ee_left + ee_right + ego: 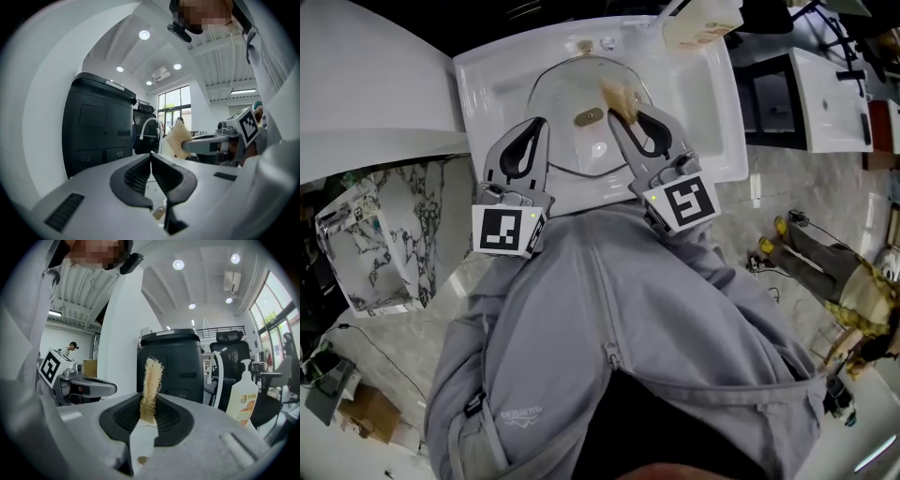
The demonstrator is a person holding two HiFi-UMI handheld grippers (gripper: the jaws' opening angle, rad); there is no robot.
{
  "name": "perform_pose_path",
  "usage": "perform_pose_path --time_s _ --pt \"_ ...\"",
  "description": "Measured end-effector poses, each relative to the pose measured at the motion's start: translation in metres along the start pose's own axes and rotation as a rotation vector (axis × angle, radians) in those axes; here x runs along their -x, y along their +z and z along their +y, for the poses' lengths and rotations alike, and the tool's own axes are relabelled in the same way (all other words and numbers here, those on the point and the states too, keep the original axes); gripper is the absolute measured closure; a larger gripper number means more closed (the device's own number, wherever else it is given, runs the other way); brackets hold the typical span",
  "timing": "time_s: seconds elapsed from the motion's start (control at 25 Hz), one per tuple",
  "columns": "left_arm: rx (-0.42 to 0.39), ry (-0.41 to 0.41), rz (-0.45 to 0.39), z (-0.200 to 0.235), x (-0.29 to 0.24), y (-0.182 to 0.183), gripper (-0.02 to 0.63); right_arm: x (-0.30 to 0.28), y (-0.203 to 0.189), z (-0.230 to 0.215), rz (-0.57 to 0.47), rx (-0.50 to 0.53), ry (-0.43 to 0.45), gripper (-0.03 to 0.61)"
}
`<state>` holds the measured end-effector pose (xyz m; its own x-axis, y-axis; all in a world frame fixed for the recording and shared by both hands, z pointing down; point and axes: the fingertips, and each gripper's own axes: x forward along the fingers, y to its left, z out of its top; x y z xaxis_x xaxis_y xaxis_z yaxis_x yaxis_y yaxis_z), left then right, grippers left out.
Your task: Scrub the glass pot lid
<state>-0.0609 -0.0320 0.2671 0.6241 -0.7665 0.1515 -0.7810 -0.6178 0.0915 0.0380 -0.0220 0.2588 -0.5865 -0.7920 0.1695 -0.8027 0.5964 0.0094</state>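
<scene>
At the far left of the head view, a marble-patterned surface (398,220) is lying beside the white sink (487,84). The left gripper (151,156) is hovering over the left part of the basin. Its ribbed black pads (136,176) are pressing flat against each other with nothing between them, so it is carrying nothing.

The glass pot lid (584,142) is lying in the bowl of the sink with its knob (588,116) facing up. Its round rim is running under both grippers, and whether either gripper is touching the glass cannot be told.

Just right of the knob, the right gripper (149,399) is reaching over the lid. Its jaws are pinching a tan fibrous loofah scrubber (151,380), which is sticking out past the fingertips. From above, the scrubber is showing over the back part of the lid.

A white curved faucet (213,373) is rising beyond the scrubber. A soap pump bottle (243,399) with an orange label is standing on the sink's back right corner. A black bin (180,359) and an office chair (230,350) are standing behind the sink.
</scene>
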Motion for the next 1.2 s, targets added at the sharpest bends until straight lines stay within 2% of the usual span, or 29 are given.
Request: perform_pose_path --time_s 0.16,0.48,0.76,1.2 --pt "0.026 0.040 0.048 0.014 -0.002 -0.016 0.601 -0.020 -0.015 0.002 0.063 0.010 0.061 0.518" --pt "0.085 0.090 0.160 0.042 -0.010 -0.061 0.600 -0.059 -0.055 0.005 0.230 0.136 0.161 0.518" --pt "0.139 0.130 0.238 0.060 -0.013 -0.101 0.600 -0.093 -0.090 0.019 0.339 0.291 0.315 0.518" --pt "0.198 0.180 0.353 0.076 -0.006 -0.150 0.600 -0.130 -0.145 0.035 0.462 0.529 0.497 0.518"
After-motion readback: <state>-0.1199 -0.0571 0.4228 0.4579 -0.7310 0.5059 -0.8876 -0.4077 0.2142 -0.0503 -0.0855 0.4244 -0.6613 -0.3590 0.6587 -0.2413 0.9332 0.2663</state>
